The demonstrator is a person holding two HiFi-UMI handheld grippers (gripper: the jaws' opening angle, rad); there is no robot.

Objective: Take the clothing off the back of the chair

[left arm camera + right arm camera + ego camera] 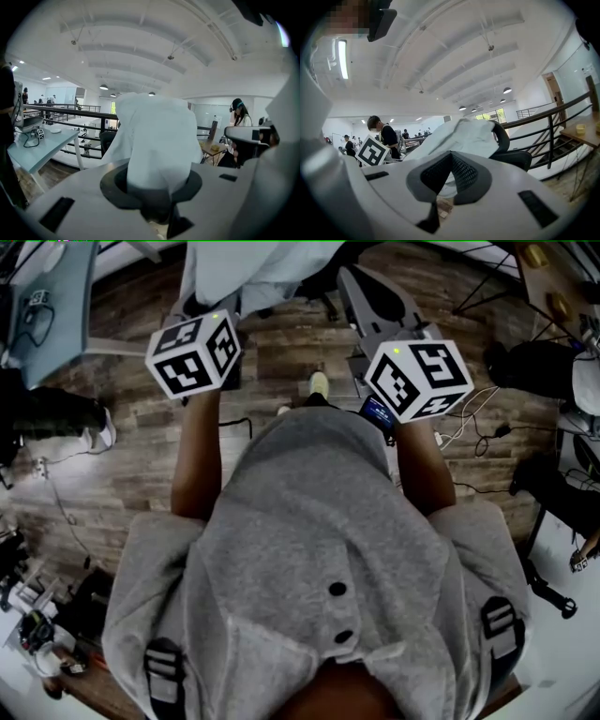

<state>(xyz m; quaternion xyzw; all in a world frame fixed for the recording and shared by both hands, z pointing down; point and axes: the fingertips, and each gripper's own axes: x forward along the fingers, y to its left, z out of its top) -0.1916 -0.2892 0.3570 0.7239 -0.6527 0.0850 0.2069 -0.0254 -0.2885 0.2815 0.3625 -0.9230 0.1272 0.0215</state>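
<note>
White clothing [253,273] draped over chair [512,157] back at upper middle of head view, left gripper [156,187] clamped on its cloth, right gripper [449,161] closed on nothing; grab done, pulling it off remains.

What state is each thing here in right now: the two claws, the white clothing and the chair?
left claw: shut on the white clothing.
right claw: shut, with nothing gripped between its jaws.
white clothing: draped over the chair's back, with one part pinched in the left claw.
chair: upright, its back covered by the white clothing.
</note>
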